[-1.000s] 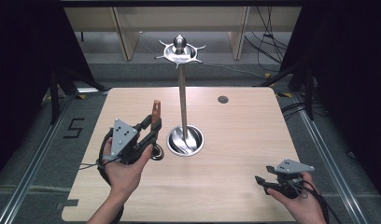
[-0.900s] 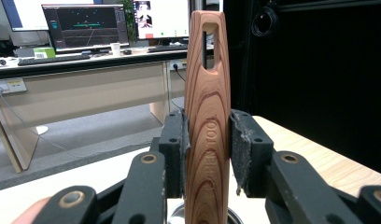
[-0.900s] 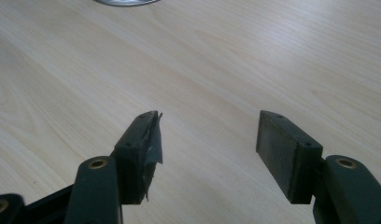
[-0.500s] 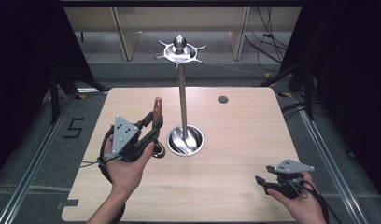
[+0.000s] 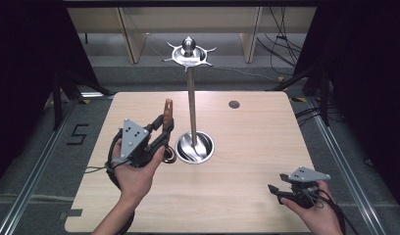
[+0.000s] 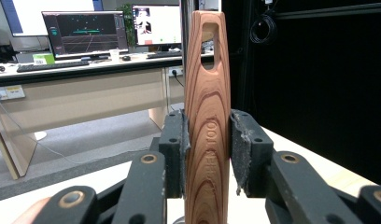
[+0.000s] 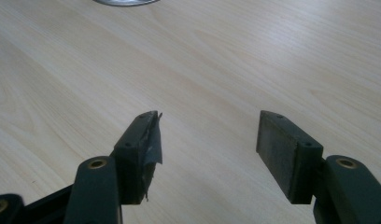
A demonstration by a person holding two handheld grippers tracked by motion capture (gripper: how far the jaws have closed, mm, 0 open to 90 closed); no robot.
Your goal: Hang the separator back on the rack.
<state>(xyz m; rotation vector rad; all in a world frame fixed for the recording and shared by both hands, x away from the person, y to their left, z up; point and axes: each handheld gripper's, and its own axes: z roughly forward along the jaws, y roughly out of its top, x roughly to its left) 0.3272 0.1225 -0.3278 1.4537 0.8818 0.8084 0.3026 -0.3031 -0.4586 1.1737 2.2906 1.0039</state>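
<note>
Left gripper (image 5: 161, 131), jaws clamped on a wooden handle (image 6: 208, 116) held upright just left of the stand (image 5: 190, 98); utensil lifted, not yet hung. Right gripper (image 7: 207, 140), jaws apart and empty, near right of table (image 5: 247, 147)

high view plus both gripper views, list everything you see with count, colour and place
table: one, light wood, centre
stand: one, silver pole with hooked top, round base dish mid-table
wooden handle: one, reddish-brown, upright with a slot near the top, held left of the stand
hole: one, dark, far side of the table
desk with monitors: one desk, two screens, background of the left gripper view
left gripper: one, black with grey plate, shut on the handle
right gripper: one, black, fingers apart just above the near right table
hands: two, near edge
</note>
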